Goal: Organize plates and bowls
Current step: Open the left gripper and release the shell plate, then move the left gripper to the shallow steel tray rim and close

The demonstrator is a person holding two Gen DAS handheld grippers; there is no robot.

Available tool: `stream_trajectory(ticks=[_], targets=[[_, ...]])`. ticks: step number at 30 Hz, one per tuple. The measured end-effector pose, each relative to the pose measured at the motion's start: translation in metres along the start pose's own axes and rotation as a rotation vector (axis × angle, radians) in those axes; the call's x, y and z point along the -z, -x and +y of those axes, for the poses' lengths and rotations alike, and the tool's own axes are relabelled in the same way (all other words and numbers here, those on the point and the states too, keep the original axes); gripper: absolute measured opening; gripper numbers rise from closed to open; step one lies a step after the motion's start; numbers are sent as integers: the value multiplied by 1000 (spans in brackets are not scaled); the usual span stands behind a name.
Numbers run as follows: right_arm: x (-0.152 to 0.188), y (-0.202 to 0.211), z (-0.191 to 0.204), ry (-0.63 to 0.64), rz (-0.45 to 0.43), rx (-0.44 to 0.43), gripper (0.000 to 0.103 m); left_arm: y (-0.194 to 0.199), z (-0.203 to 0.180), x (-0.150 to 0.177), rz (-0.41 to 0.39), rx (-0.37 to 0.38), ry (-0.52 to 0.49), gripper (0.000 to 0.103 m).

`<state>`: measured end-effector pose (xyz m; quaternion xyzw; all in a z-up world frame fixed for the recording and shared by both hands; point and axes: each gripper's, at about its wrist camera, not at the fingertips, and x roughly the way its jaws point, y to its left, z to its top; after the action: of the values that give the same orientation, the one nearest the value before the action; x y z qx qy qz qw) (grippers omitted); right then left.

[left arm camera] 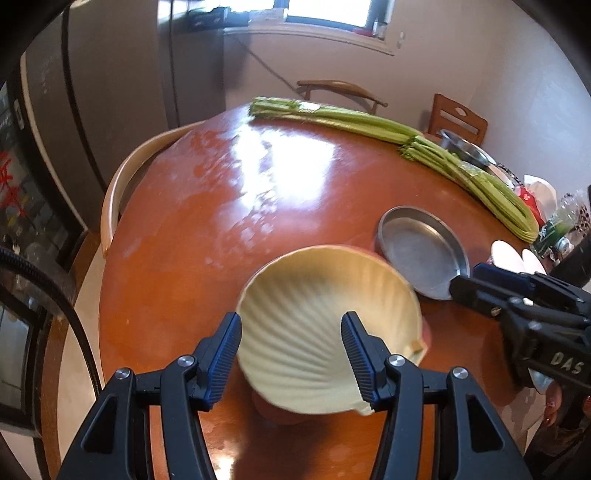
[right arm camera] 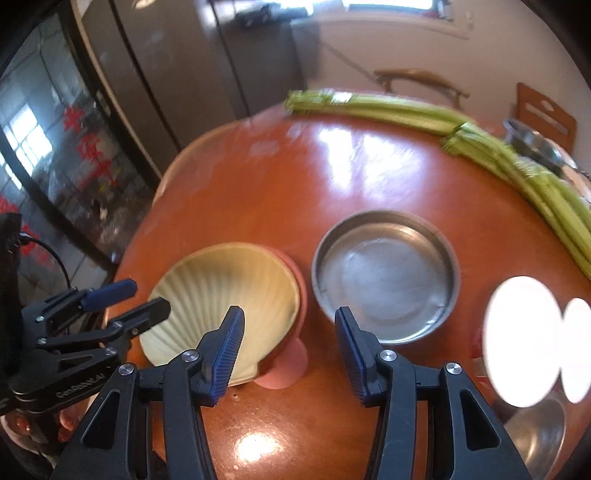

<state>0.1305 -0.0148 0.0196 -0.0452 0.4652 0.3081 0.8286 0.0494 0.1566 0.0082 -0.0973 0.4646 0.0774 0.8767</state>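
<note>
Site: home dining room | Evidence: round wooden table (left arm camera: 207, 206) with chairs (left arm camera: 341, 90) around it | fridge (left arm camera: 122, 85) against wall | window (left arm camera: 325, 14) behind | celery (left arm camera: 354, 122) and metal dishes (right arm camera: 386, 275) on tabletop | domestic, not commercial

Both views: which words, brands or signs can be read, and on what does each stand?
"DAS": on the right gripper, cut off at the frame's edge.
"GenRobot.AI", faintly: on the left gripper.
Red characters on the glass door: too blurred to read.
Packets at the table's edge: too small to read.
</note>
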Motion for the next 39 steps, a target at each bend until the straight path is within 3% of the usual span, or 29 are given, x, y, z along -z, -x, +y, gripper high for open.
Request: stream_trajectory(ticks=[7, 20, 26, 33, 39], targets=[[7, 38, -30, -75, -82, 23, 53, 12, -29, -17, -36, 10, -66, 56], [31, 43, -60, -211, -74, 56, 53, 19, -63, -53, -46, 69, -197, 56], [37, 29, -63, -265, -61, 79, 53, -3, -68, -77, -20, 43, -268, 56], [34, -1, -61, -298, -11, 92, 53, -46, -77, -93, 60, 88, -373, 56], [30, -21, -67, -346, 12, 116, 53, -76, -84, -100, 110, 148, -384, 56]])
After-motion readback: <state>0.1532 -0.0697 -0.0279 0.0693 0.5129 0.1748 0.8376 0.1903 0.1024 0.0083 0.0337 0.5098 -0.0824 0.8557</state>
